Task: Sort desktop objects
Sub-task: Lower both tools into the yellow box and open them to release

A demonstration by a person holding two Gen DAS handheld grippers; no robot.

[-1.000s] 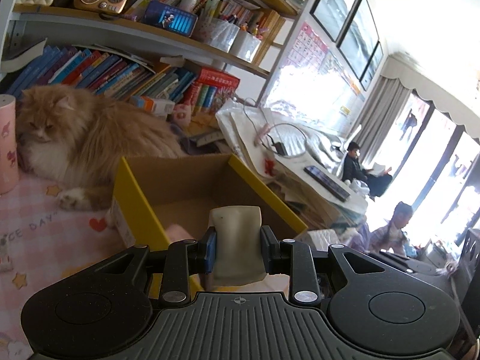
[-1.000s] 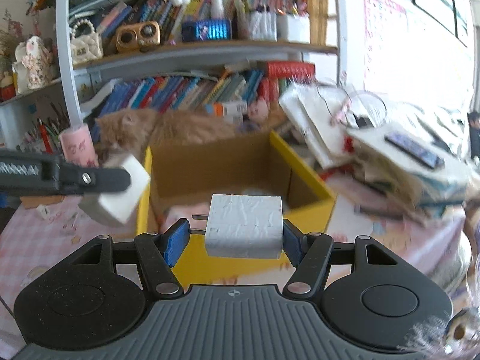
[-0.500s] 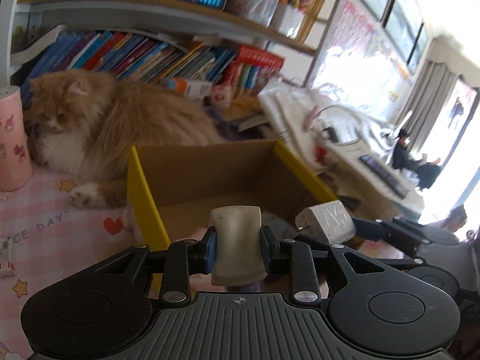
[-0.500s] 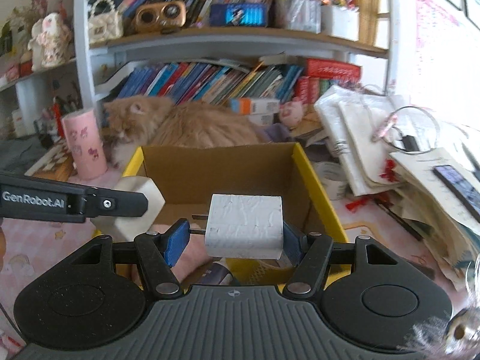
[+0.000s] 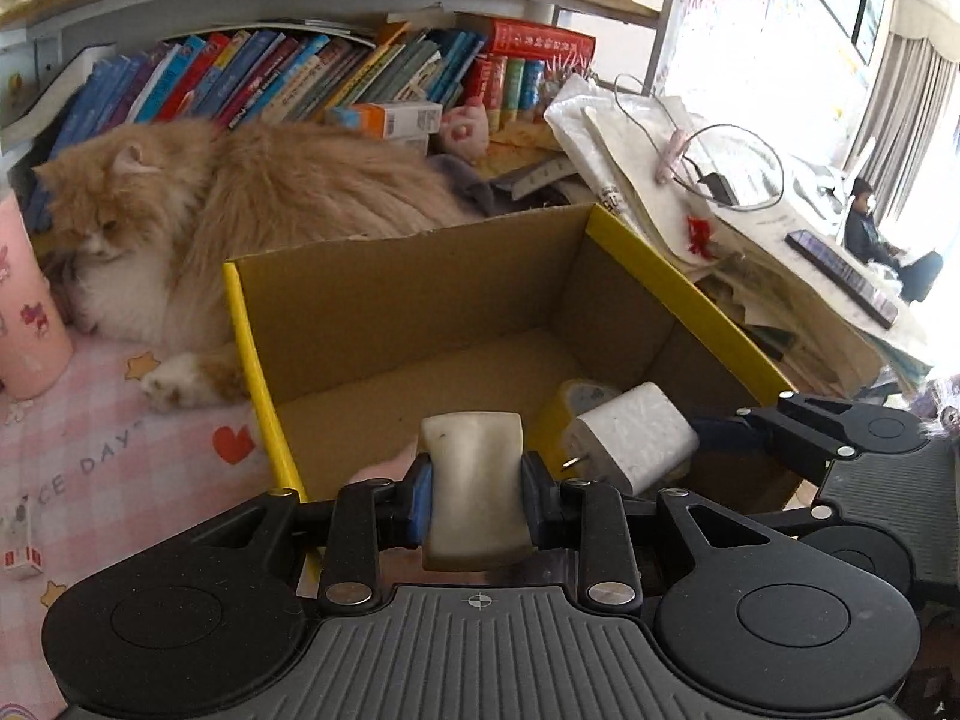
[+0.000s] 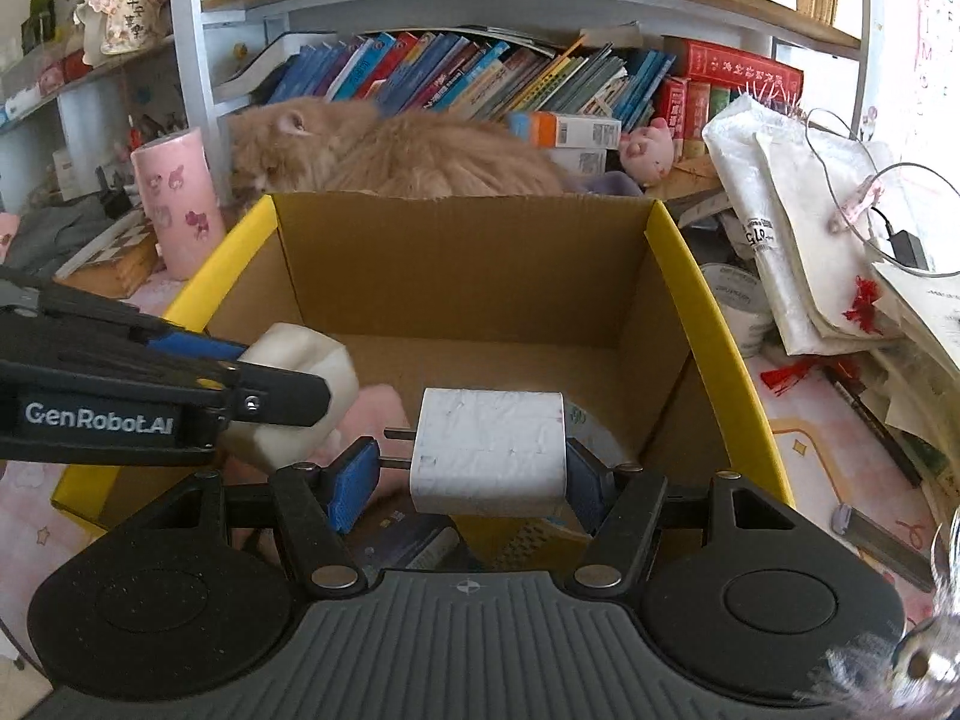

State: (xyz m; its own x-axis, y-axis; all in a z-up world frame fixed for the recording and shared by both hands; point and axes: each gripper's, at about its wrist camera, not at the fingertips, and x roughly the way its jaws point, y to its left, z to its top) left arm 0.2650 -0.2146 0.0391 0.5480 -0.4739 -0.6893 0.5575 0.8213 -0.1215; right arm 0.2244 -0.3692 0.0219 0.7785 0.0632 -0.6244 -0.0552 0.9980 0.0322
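Note:
My left gripper [image 5: 474, 501] is shut on a cream-white block [image 5: 475, 498] with pinched sides. It hangs over the near part of an open cardboard box with yellow rims [image 5: 678, 294]. My right gripper [image 6: 468, 468] is shut on a white plug adapter [image 6: 489, 450] whose two prongs point left. The adapter [image 5: 630, 441] also shows in the left wrist view, low inside the box on the right. The block [image 6: 297, 396] and the left gripper's arm come in from the left in the right wrist view, over the box [image 6: 708, 312]. Something pink and a yellow item lie on the box floor.
An orange long-haired cat [image 5: 240, 210] lies right behind the box, in front of a shelf of books [image 6: 480, 72]. A pink cylinder [image 6: 177, 204] stands at the left. Stacked papers, cables and bags [image 6: 810, 228] crowd the right side. The tablecloth [image 5: 90, 456] is pink checked.
Both grippers have moved forward and down over the box, which now looms larger. The held block and adapter have come close together above the box's inside. Grips are unchanged.

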